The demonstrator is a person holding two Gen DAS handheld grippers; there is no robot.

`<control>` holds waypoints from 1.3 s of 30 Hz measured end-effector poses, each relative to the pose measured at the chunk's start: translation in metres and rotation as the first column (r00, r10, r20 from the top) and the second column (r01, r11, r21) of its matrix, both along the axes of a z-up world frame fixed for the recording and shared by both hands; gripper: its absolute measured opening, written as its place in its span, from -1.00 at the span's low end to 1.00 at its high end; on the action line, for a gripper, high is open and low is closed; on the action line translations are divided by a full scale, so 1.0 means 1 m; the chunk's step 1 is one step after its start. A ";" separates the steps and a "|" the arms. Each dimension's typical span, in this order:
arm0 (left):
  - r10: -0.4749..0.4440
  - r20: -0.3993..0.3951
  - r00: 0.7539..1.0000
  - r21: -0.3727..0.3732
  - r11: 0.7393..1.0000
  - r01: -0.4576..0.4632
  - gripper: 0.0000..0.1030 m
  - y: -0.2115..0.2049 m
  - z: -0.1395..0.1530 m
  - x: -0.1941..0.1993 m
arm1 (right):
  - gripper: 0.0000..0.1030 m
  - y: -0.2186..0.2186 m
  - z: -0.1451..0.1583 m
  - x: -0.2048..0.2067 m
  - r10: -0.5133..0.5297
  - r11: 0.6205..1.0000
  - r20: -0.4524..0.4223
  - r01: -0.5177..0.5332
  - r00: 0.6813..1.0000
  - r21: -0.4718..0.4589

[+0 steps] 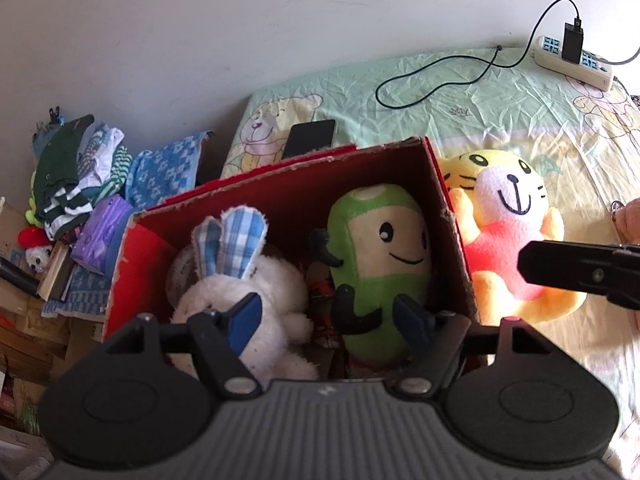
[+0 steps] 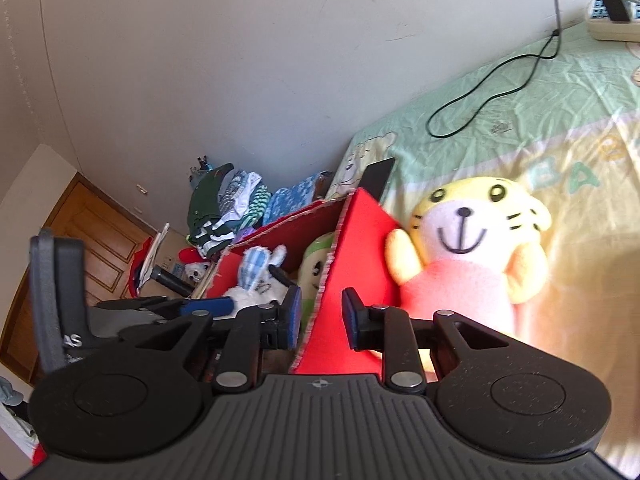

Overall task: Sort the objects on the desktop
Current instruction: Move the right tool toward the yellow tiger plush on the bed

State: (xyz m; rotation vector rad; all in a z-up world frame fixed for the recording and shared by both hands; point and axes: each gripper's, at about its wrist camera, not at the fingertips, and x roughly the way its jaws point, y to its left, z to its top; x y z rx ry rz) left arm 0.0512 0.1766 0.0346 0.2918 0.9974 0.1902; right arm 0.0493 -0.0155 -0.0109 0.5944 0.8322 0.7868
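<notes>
A red cardboard box stands on the bed and holds a white bunny plush and a green plush. My left gripper hangs open over the box, its blue pads just above the two toys and pressing on neither. A yellow tiger plush lies on the sheet against the box's right wall. In the right wrist view my right gripper is open a little, with the red box's wall beyond the gap and the tiger plush to its right. Nothing is gripped.
A black phone lies behind the box. A power strip with a black cable sits at the bed's far right. Folded clothes and books pile up left of the bed. A wooden door is at far left.
</notes>
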 end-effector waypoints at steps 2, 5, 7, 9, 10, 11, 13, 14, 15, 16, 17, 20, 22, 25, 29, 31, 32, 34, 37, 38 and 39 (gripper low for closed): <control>0.006 0.025 1.000 0.026 1.000 -0.007 0.47 -0.006 0.007 -0.004 | -0.50 -0.012 -0.005 0.001 -0.020 1.000 -0.016 0.019 1.000 -0.006; -0.001 0.057 0.998 0.036 0.999 -0.001 0.47 -0.018 0.020 -0.008 | -0.50 -0.030 -0.012 0.002 -0.053 0.998 -0.038 0.052 0.998 -0.026; -0.015 0.076 0.997 0.018 1.000 0.014 0.47 -0.027 0.029 -0.012 | -0.48 -0.039 -0.016 0.002 -0.069 0.996 -0.042 0.067 0.997 -0.053; -0.032 0.089 0.996 -0.052 0.998 0.037 0.47 -0.033 0.039 -0.017 | -0.47 -0.046 -0.019 0.002 -0.079 0.994 -0.042 0.075 0.996 -0.080; -0.044 0.099 0.994 -0.085 0.995 0.052 0.47 -0.037 0.044 -0.019 | -0.47 -0.049 -0.021 0.001 -0.082 0.992 -0.040 0.077 0.996 -0.097; -0.056 0.113 0.992 -0.100 0.993 0.068 0.47 -0.041 0.048 -0.022 | -0.47 -0.052 -0.023 0.000 -0.086 0.990 -0.037 0.081 0.996 -0.120; -0.081 0.141 0.987 -0.110 0.989 0.097 0.46 -0.052 0.054 -0.028 | -0.46 -0.058 -0.028 0.000 -0.094 0.983 -0.032 0.088 0.995 -0.162; -0.102 0.152 0.983 -0.129 0.984 0.122 0.45 -0.058 0.055 -0.032 | -0.46 -0.062 -0.031 0.001 -0.099 0.980 -0.038 0.091 0.994 -0.175; -0.125 0.154 0.980 -0.156 0.976 0.149 0.45 -0.063 0.055 -0.034 | -0.46 -0.065 -0.034 0.002 -0.105 0.979 -0.049 0.094 0.993 -0.182; -0.148 0.152 0.977 -0.187 0.967 0.175 0.46 -0.067 0.054 -0.036 | -0.46 -0.068 -0.037 0.003 -0.111 0.978 -0.062 0.098 0.992 -0.184; -0.168 0.147 0.975 -0.215 0.957 0.197 0.46 -0.071 0.051 -0.037 | -0.46 -0.071 -0.040 0.004 -0.115 0.978 -0.073 0.100 0.991 -0.183; -0.217 0.124 0.968 -0.255 0.936 0.243 0.45 -0.083 0.038 -0.044 | -0.36 -0.075 -0.047 0.007 -0.112 0.978 -0.102 0.092 0.988 -0.189; -0.244 0.106 0.964 -0.261 0.929 0.264 0.45 -0.090 0.028 -0.049 | -0.16 -0.072 -0.051 0.008 -0.102 0.978 -0.115 0.078 0.988 -0.196; -0.278 0.086 0.957 -0.251 0.923 0.291 0.45 -0.101 0.018 -0.058 | -0.16 -0.066 -0.055 0.009 -0.076 0.980 -0.127 0.051 0.989 -0.195; -0.294 0.073 0.953 -0.220 0.927 0.303 0.46 -0.102 0.011 -0.064 | -0.16 -0.056 -0.062 0.013 -0.047 0.984 -0.151 0.020 0.987 -0.178; -0.285 0.072 0.956 -0.226 0.929 0.294 0.46 -0.097 0.012 -0.064 | -0.16 -0.050 -0.065 0.015 -0.037 0.984 -0.156 0.009 0.987 -0.176; -0.279 0.075 0.957 -0.227 0.930 0.288 0.47 -0.095 0.013 -0.064 | -0.16 -0.047 -0.067 0.016 -0.034 0.985 -0.160 0.006 0.986 -0.173; -0.263 0.082 0.961 -0.232 0.933 0.275 0.48 -0.089 0.016 -0.062 | -0.16 -0.042 -0.071 0.019 -0.040 0.986 -0.169 0.011 0.985 -0.166; -0.246 0.083 0.966 -0.243 0.935 0.259 0.50 -0.084 0.017 -0.060 | -0.44 -0.036 -0.079 0.025 -0.027 0.985 -0.198 -0.007 0.980 -0.172; -0.244 0.083 0.966 -0.243 0.935 0.257 0.50 -0.084 0.018 -0.060 | -0.45 -0.036 -0.080 0.025 -0.024 0.986 -0.206 -0.011 0.978 -0.167; -0.244 0.084 0.966 -0.240 0.936 0.257 0.50 -0.083 0.018 -0.060 | -0.48 -0.037 -0.079 0.023 -0.022 0.986 -0.201 -0.011 0.979 -0.164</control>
